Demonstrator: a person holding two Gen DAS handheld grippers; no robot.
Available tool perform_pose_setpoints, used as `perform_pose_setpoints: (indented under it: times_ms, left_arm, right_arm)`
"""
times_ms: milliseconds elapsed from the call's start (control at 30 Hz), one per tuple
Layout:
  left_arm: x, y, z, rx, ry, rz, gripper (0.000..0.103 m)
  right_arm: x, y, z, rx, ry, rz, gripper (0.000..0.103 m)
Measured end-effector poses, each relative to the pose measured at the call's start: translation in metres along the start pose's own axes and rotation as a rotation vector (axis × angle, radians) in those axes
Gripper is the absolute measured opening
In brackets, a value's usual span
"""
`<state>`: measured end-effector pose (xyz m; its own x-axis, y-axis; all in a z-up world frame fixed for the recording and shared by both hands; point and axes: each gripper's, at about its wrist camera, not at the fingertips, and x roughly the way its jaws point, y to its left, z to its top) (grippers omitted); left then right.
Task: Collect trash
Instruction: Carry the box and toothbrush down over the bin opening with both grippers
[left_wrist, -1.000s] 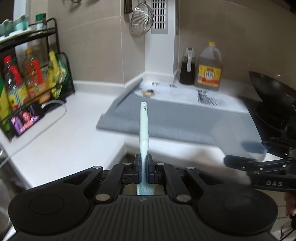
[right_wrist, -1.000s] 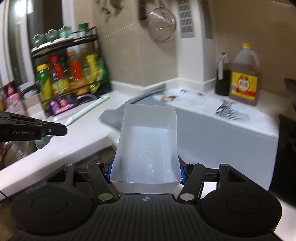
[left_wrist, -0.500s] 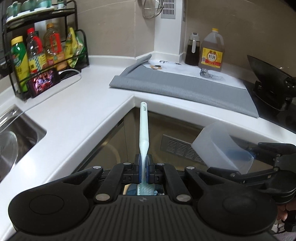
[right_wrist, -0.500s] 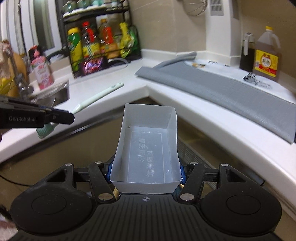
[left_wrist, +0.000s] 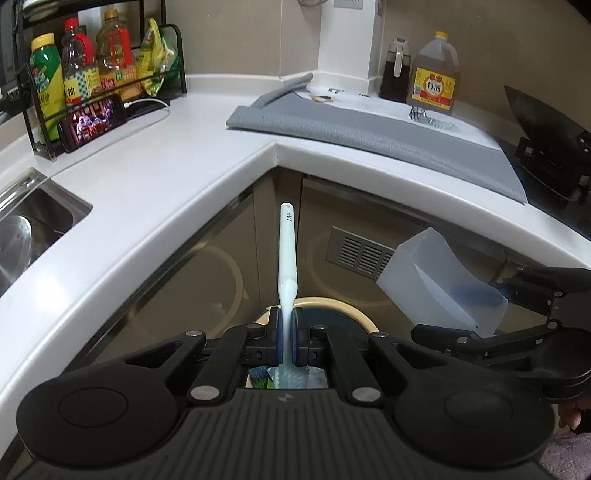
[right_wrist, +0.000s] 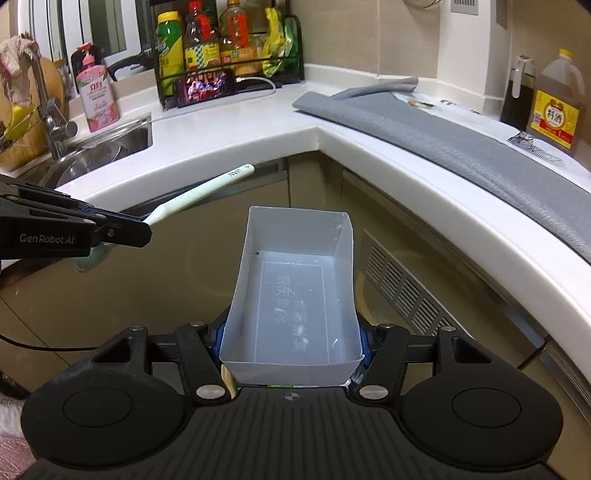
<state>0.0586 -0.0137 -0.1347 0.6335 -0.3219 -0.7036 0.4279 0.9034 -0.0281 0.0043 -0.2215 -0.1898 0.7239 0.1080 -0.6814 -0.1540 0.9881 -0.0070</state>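
Both grippers have descended from countertop (left_wrist: 155, 192) level: left gripper (left_wrist: 286, 334) pinching toothbrush (left_wrist: 287, 254), right gripper (right_wrist: 291, 339) clamping plastic tray (right_wrist: 291, 295), now over the bin (left_wrist: 354, 314); release follows.

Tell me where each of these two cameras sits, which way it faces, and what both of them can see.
Left wrist: on the left gripper, looking forward and down along its fingers, shut on a toothbrush, above a bin; the right gripper shows at right.
Right wrist: on the right gripper, looking forward and down into the plastic box its fingers clamp; the left gripper shows at left.
Shared: toothbrush, box, white corner counter, grey mat, bottle rack.
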Motion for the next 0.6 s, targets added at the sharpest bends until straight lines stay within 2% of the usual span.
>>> perform_pose_setpoints:
  times_ms: [600]
  left_arm:
    - [0.014, -0.006, -0.004, 0.009, 0.040, -0.008, 0.004]
  right_arm:
    - [0.007, -0.001, -0.001, -0.013, 0.028, 0.006, 0.063]
